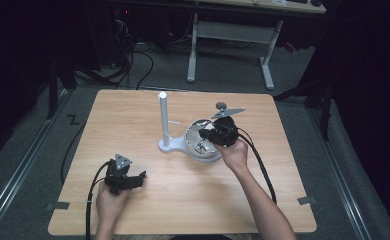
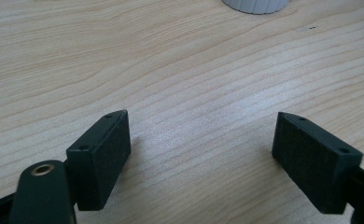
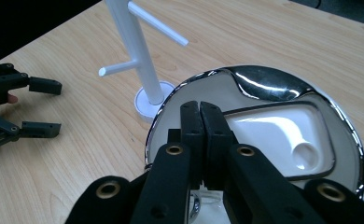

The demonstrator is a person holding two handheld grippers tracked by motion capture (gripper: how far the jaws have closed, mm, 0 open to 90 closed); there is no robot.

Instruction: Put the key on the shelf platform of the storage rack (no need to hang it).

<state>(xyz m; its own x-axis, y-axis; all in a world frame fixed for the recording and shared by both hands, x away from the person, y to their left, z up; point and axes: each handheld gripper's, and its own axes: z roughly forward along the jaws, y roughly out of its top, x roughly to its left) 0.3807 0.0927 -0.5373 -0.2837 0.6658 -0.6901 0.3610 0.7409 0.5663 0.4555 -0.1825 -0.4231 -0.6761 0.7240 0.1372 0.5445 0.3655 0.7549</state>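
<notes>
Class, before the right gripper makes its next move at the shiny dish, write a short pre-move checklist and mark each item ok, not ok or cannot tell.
1. Right gripper over the shiny dish: ok.
2. Right jaws pressed together: ok.
3. Anything pinched between them: cannot tell.
4. Left gripper open, nothing between its jaws: ok.
5. Left gripper apart from the dish, on the table: ok.
6. White stand upright beside the dish: ok.

I see the light wooden table (image 1: 148, 107) filling the middle of the high view; around it lies grey carpet (image 1: 223, 75), with black cables (image 1: 133, 67) snaking across the upper left. At the top centre stands a white-legged desk (image 1: 233, 32); small grey tabs (image 1: 306, 200) sit at the table's lower corners.
</notes>
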